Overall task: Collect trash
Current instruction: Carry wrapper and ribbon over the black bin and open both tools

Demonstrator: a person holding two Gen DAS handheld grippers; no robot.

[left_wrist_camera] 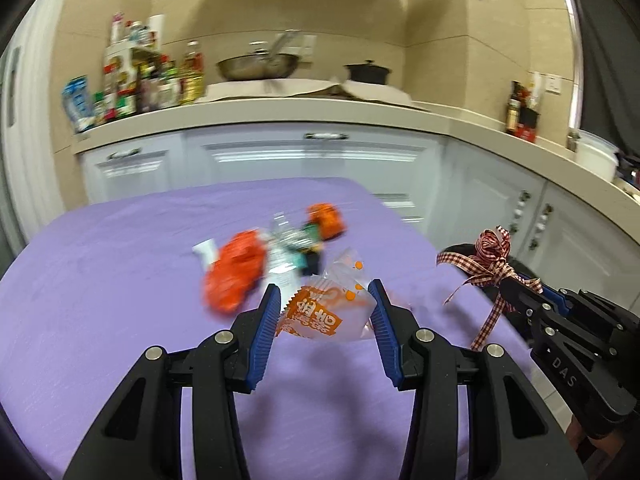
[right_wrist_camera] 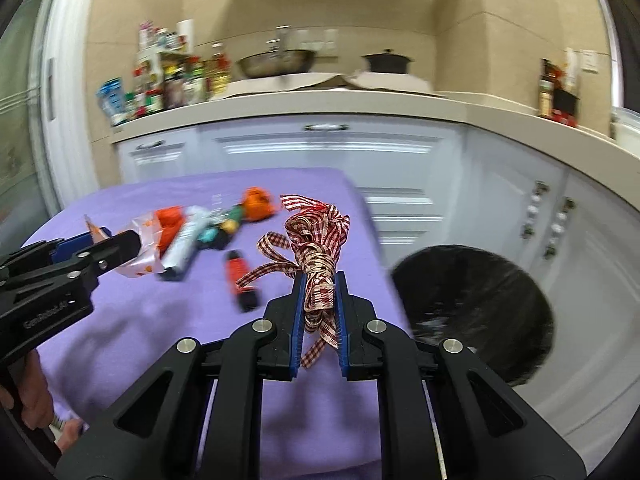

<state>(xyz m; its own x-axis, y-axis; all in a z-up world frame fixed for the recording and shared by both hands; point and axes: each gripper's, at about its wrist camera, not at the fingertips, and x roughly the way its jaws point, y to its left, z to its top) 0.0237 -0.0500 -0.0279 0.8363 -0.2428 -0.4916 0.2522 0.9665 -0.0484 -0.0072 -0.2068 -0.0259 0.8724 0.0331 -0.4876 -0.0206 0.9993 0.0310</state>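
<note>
My left gripper [left_wrist_camera: 325, 291] is shut on a clear wrapper with orange print [left_wrist_camera: 320, 316] and holds it just above the purple tablecloth [left_wrist_camera: 100, 280]. In the right wrist view the same gripper [right_wrist_camera: 120, 246] reaches in from the left with that wrapper [right_wrist_camera: 146, 246]. My right gripper [right_wrist_camera: 320, 278] is shut on a bundle of red-and-white checked ribbon [right_wrist_camera: 316, 236], whose loose ends hang below the pads. The left wrist view has the ribbon [left_wrist_camera: 490, 258] at the right. More trash lies on the cloth: crumpled orange wrappers [left_wrist_camera: 236, 276], a blue-white packet [right_wrist_camera: 186, 244] and a small orange-and-black piece [right_wrist_camera: 241, 280].
A round black bin [right_wrist_camera: 476, 312] stands just past the table's right edge. Behind the table run white cabinets [right_wrist_camera: 320, 148] and a counter with bottles [right_wrist_camera: 172, 80], a wok [right_wrist_camera: 276, 62] and a black pot [right_wrist_camera: 386, 62]. A hand [right_wrist_camera: 36, 392] grips the left tool.
</note>
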